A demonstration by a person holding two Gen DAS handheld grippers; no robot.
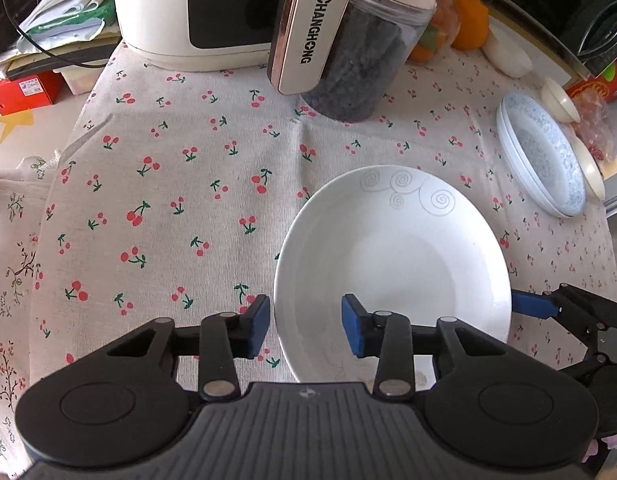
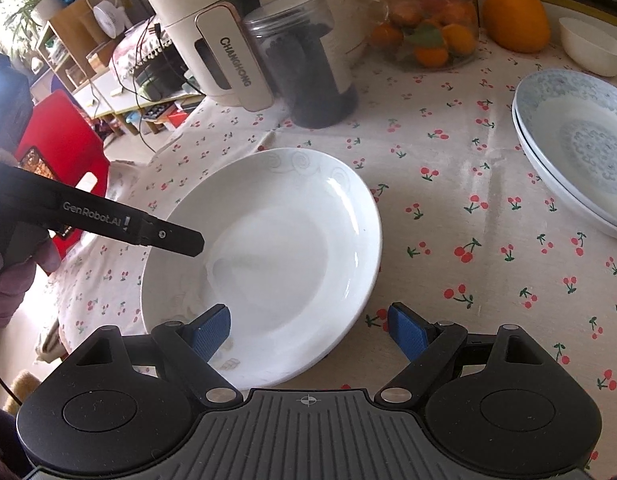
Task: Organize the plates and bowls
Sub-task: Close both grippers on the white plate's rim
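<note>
A white plate (image 1: 392, 256) (image 2: 268, 248) with faint swirl marks lies on the cherry-print tablecloth. My left gripper (image 1: 307, 330) stands astride its near left rim, one blue pad outside on the cloth and one over the plate; neither pad touches the rim. One of its fingers (image 2: 180, 238) shows over the plate's left side. My right gripper (image 2: 310, 332) is open wide across the near right rim, left pad above the plate, right pad over the cloth. A stack of blue-patterned plates (image 1: 548, 160) (image 2: 576, 148) sits to the right, with a small white bowl (image 2: 592, 46) behind it.
A white air fryer (image 1: 188, 12) with a long handle and a clear jar of dark contents (image 1: 360, 60) stand at the back. A jar of oranges (image 2: 428, 28) and a loose orange (image 2: 516, 18) are beside them. The table's edge (image 1: 68, 148) drops off on the left.
</note>
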